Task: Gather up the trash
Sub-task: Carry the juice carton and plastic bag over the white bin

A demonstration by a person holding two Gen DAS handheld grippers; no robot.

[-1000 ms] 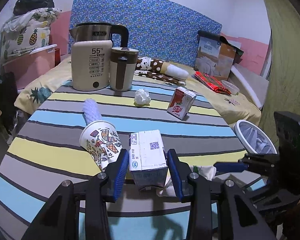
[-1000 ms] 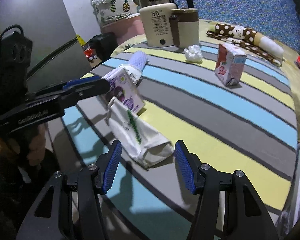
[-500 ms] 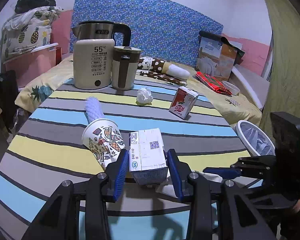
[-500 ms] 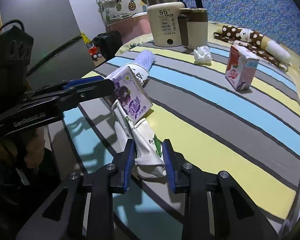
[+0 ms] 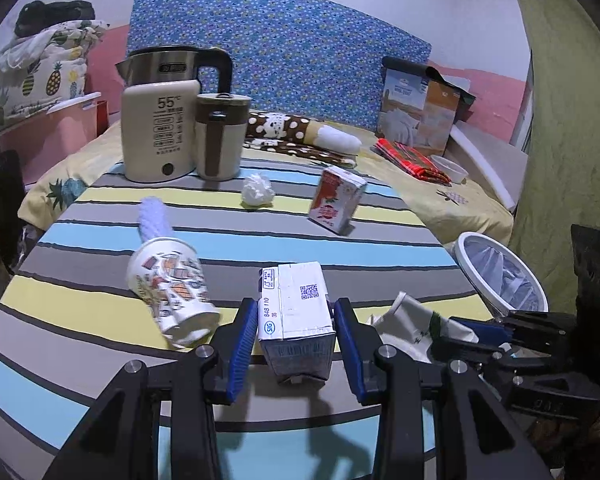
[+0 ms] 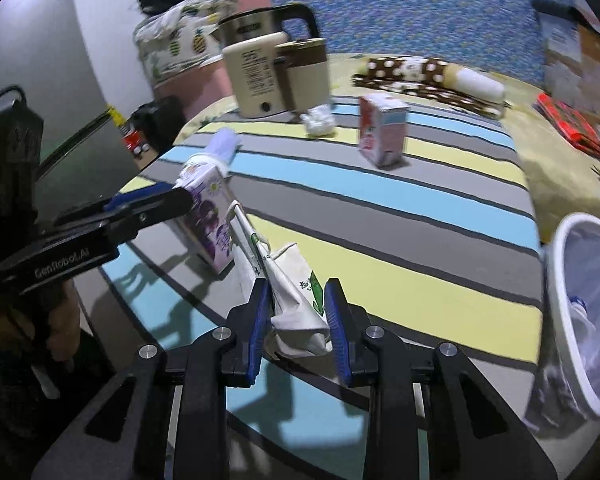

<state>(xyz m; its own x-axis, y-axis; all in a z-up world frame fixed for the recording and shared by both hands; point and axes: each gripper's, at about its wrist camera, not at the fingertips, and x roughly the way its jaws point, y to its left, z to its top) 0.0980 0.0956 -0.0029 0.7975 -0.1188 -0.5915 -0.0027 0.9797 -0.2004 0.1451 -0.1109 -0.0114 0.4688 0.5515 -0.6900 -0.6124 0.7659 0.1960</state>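
My left gripper [image 5: 296, 332] is shut on a white and purple drink carton [image 5: 294, 316], held just above the striped table [image 5: 260, 248]; the carton also shows in the right wrist view [image 6: 210, 220]. My right gripper [image 6: 296, 312] is shut on a crumpled white wrapper with green print [image 6: 290, 300], lifted off the table; it also shows in the left wrist view [image 5: 416, 324]. A patterned paper cup [image 5: 168, 284] lies on its side left of the carton. A red and white carton [image 5: 336, 200] and a crumpled tissue [image 5: 256, 190] sit farther back.
A white trash bin with a liner [image 5: 500, 276] stands off the table's right edge, also in the right wrist view [image 6: 584, 312]. A kettle [image 5: 160, 120] and a mug [image 5: 220, 136] stand at the back. A lavender bumpy object [image 5: 154, 216] lies behind the cup.
My right gripper closed on the wrapper and lifted it, swinging right toward the bin. My left gripper stayed shut on the carton and raised it slightly; the paper cup tipped over.
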